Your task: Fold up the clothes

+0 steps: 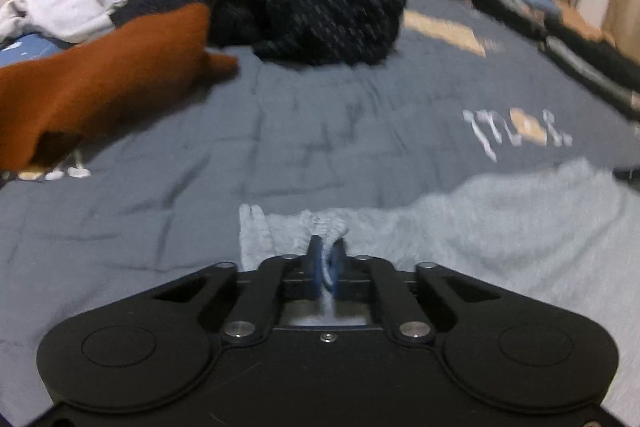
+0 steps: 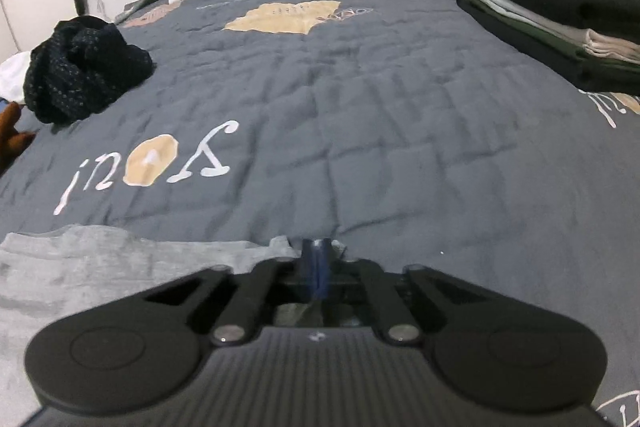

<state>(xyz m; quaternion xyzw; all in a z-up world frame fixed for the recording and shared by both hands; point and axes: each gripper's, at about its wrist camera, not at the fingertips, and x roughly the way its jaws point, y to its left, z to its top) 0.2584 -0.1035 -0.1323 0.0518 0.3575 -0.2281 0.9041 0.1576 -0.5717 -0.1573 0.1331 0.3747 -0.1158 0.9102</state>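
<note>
left wrist view motion-blurred; garment's near part hidden under both gripper bodies | grey garment [image 1: 500,239] flat on quilt [image 2: 380,131], long axis running between the grippers | left gripper [image 1: 327,251] pinching its bunched edge | right gripper [image 2: 316,255] closed on its opposite edge [image 2: 280,245]

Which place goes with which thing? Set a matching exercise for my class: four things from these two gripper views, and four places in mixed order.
Things:
1. light grey garment
2. rust-orange garment
3. dark dotted garment
4. folded clothes stack

Places:
A. crumpled heap at the quilt's left, right view
B. far left, left view
C. pinched by both grippers
D. along the right edge of the bed

Pairs: 1-C, 2-B, 3-A, 4-D
</note>
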